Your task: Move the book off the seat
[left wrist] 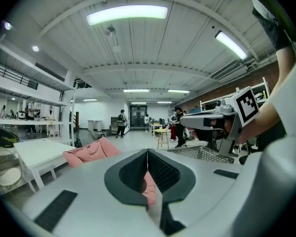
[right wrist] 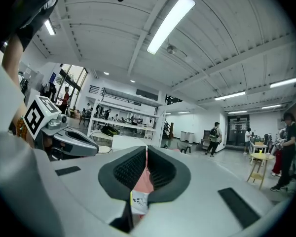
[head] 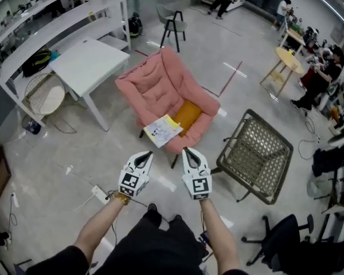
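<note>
A white and yellow book (head: pixel 162 130) lies on the front of the seat of a pink padded armchair (head: pixel 155 85), beside an orange cushion (head: pixel 187 114). My left gripper (head: pixel 144 155) and right gripper (head: pixel 188 152) hang side by side just short of the chair's front edge, both shut and holding nothing. In the left gripper view the left gripper (left wrist: pixel 148 152) has its jaws closed, with the pink armchair (left wrist: pixel 91 151) beyond. In the right gripper view the right gripper (right wrist: pixel 146 149) is closed too, and the book (right wrist: pixel 138 201) shows low behind its jaws.
A white table (head: pixel 89 62) stands left of the chair, and a woven mesh chair (head: pixel 255 153) right of it. A power strip (head: pixel 97 193) and cables lie on the floor at the left. White shelving (head: pixel 40 22), a grey chair (head: pixel 172 22), a round wooden table (head: pixel 289 59) and people stand further off.
</note>
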{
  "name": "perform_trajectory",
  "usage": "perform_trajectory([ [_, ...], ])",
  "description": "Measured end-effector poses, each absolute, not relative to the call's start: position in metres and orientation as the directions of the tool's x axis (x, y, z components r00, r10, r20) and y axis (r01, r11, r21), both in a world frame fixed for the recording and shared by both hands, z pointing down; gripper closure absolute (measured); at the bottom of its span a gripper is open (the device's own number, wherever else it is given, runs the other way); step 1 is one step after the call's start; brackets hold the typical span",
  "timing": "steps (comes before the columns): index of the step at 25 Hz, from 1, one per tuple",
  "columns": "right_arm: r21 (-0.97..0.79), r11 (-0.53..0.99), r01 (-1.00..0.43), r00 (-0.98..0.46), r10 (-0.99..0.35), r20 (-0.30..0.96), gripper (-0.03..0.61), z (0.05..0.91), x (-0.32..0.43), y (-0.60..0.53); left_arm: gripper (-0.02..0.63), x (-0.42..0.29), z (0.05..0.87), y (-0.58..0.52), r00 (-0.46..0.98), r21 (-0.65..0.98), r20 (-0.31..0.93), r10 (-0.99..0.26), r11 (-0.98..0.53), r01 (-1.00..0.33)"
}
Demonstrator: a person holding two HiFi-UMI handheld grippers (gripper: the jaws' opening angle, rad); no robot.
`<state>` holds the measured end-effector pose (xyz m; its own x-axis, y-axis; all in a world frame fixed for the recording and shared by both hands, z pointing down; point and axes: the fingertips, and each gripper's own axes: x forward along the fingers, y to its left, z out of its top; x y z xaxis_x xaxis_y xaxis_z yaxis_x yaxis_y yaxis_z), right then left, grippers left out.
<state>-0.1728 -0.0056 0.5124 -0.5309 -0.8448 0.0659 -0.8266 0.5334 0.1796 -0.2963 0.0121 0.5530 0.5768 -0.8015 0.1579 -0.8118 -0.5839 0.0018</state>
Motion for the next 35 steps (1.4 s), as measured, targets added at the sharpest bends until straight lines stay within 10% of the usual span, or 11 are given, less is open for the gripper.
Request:
perform_trajectory([
  [35,0.175,0.585,-0.792,-0.566,-0.811,0.151,0.563,0.578,-0.156,-0.184,0.601,-0.306,0.662,-0.163,0.470,0.080,0.396,-0.789,-0.480,-0.874],
])
